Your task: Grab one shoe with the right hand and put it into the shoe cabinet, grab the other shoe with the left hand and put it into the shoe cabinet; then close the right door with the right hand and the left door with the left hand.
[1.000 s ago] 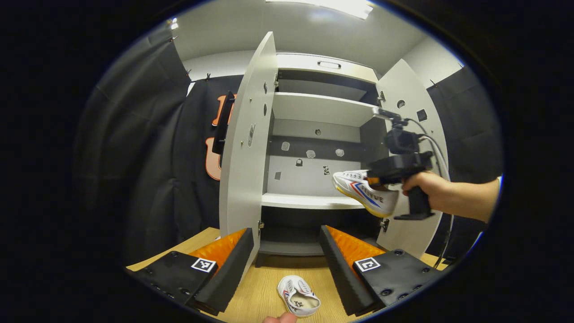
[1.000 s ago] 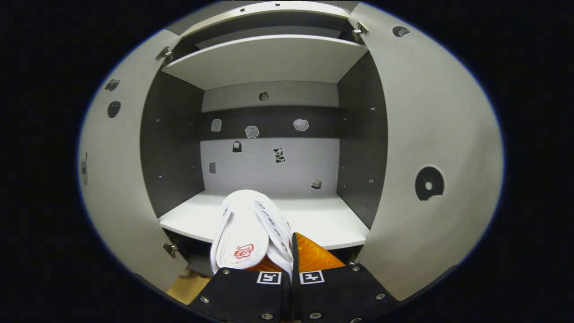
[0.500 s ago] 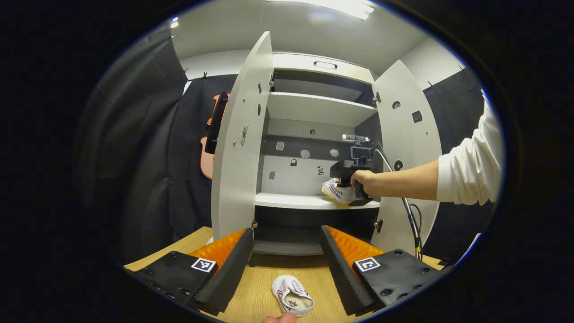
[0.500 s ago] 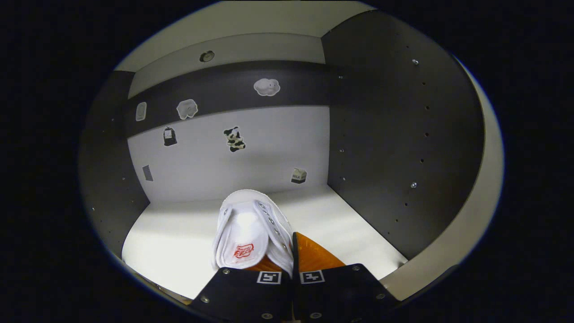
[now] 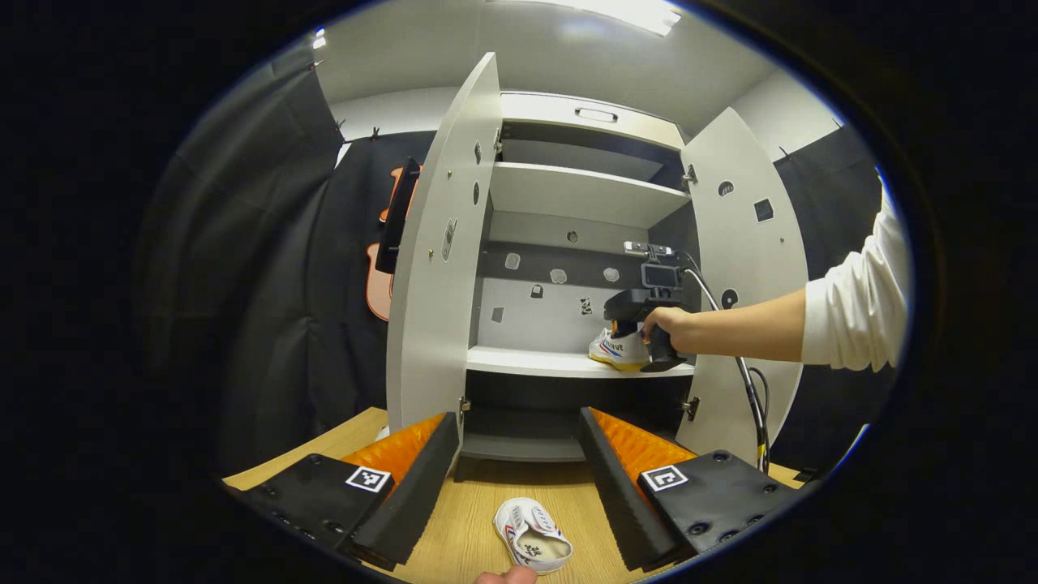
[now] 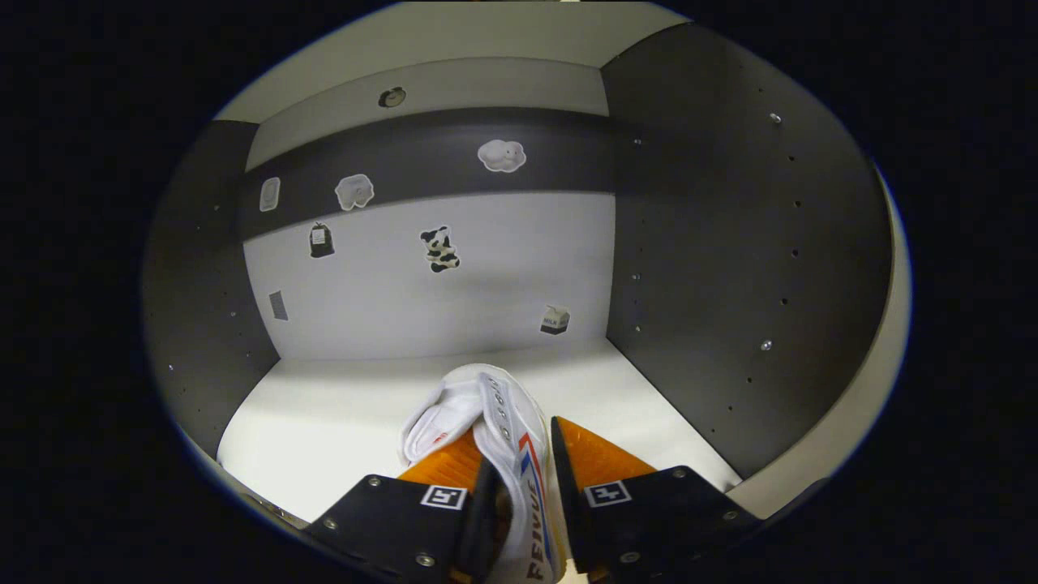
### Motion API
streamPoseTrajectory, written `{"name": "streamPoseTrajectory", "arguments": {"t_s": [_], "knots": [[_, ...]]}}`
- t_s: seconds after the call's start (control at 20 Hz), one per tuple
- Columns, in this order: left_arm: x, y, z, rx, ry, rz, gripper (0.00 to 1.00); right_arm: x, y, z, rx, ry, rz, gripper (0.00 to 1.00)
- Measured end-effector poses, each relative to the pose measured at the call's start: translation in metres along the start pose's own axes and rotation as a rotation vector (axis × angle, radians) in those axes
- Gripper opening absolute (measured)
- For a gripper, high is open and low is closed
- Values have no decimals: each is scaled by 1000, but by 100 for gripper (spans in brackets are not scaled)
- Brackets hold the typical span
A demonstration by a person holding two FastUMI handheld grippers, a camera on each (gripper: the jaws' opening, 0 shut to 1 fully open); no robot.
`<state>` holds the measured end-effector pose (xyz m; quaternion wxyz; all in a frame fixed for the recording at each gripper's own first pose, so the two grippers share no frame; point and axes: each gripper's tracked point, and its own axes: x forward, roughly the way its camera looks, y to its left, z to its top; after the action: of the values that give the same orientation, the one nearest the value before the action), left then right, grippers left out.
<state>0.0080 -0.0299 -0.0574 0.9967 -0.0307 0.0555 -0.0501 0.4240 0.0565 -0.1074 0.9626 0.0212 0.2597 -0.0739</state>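
The right gripper [image 6: 519, 487], its fingers parting around the white canvas shoe [image 6: 495, 430] on the pale cabinet shelf [image 6: 324, 422], needs to withdraw, while the left gripper [image 5: 519, 454], spread wide, must drop onto the second white shoe [image 5: 533, 545].

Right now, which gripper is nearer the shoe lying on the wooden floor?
Left. The left gripper hangs open just above the shoe on the floor; the right gripper is up at the cabinet shelf with the other shoe.

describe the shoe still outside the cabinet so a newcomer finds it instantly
Start at the tall white open-doored shoe cabinet, then drop to the light wooden floor before it. The small white lace-up sneaker lies there alone, between the left tongs, whereas its twin sits on a shelf.
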Motion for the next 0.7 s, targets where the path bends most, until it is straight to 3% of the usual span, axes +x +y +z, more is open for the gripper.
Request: {"name": "streamPoseTrajectory", "arguments": {"t_s": [0.1,0.2,0.3,0.5,0.7], "knots": [[2,-3,2,-12,-6,-5,96,-17,-5,7,-8,-37,32,56],[4,-6,2,-22,-12,-6,96,-38,-9,17,26,-93,67,85],[8,-9,2,-30,-9,-8,96,-66,-9,24,22,-145,111,92],[10,-12,4,-19,-13,16,96,-136,-2,33,-58,-264,202,92],[9,-12,9,-1,-26,71,100,-211,-7,32,-57,-394,267,93]]}}
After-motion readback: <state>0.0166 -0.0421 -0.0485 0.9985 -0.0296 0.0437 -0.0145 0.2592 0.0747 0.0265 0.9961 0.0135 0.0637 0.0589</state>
